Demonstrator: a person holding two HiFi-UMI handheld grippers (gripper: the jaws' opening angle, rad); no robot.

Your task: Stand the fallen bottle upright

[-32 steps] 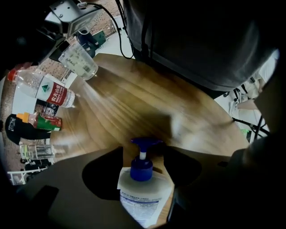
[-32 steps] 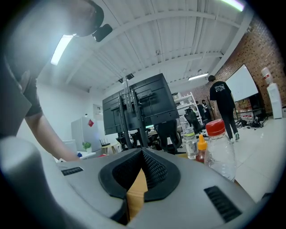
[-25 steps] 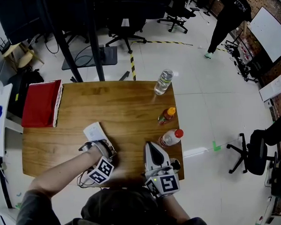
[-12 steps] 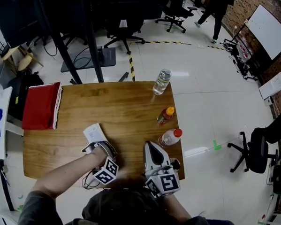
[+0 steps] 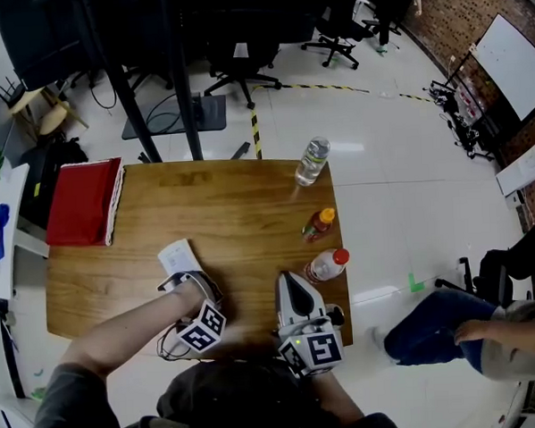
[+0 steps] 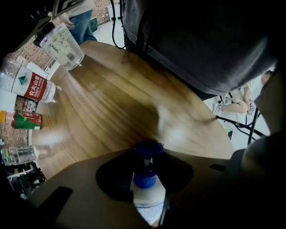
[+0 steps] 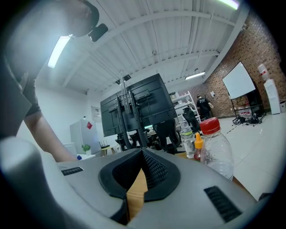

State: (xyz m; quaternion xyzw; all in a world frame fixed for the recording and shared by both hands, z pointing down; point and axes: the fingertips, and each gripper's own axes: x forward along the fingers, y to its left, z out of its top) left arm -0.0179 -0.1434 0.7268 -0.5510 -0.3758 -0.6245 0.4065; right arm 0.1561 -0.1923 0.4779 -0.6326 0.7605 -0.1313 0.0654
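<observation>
Left gripper [image 5: 195, 288] points straight down at the wooden worktop [image 5: 222, 202], well to the left of the red-capped bottle [image 5: 327, 264] and slightly nearer the person. Left gripper view: a small pale bottle [image 6: 146, 199] with a blue cap [image 6: 144, 179] lies on its side on the worktop, between the jaws. The jaws have just been closing, and their inner edges now sit against both sides of the bottle body, so the bottle is gripped. In the head view this bottle is hidden under the gripper. Right gripper [image 5: 292, 292] lies level, just left of the red-capped bottle on its near side. Its jaws meet at the tips and hold nothing; only a wedge of worktop shows behind them. The red-capped bottle stands upright at the worktop's right edge. An orange-capped bottle [image 5: 319, 223] stands just beyond it, and a clear water bottle [image 5: 311, 160] farther beyond, at the far corner. A white card [image 5: 178, 255] lies well to its left, just beyond the left gripper.
</observation>
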